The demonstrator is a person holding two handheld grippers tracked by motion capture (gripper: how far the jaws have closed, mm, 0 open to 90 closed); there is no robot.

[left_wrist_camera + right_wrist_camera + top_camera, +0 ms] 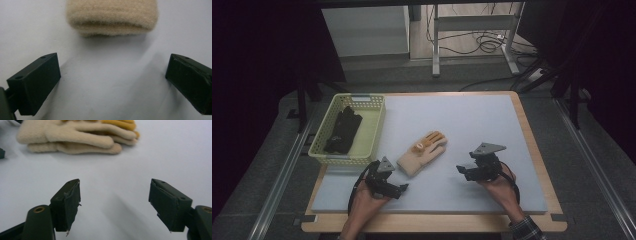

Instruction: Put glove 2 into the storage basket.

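Both tongs, left [404, 188] and right [459, 170], are gaping wide and empty beside the cream knit gloves [422, 152] lying mid-counter, which look soft, light and floppy, so pinching the thick cuff [112, 17] seems safest.

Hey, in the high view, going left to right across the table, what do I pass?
Yellow basket with a black glove in it → left tongs → beige glove → right tongs.
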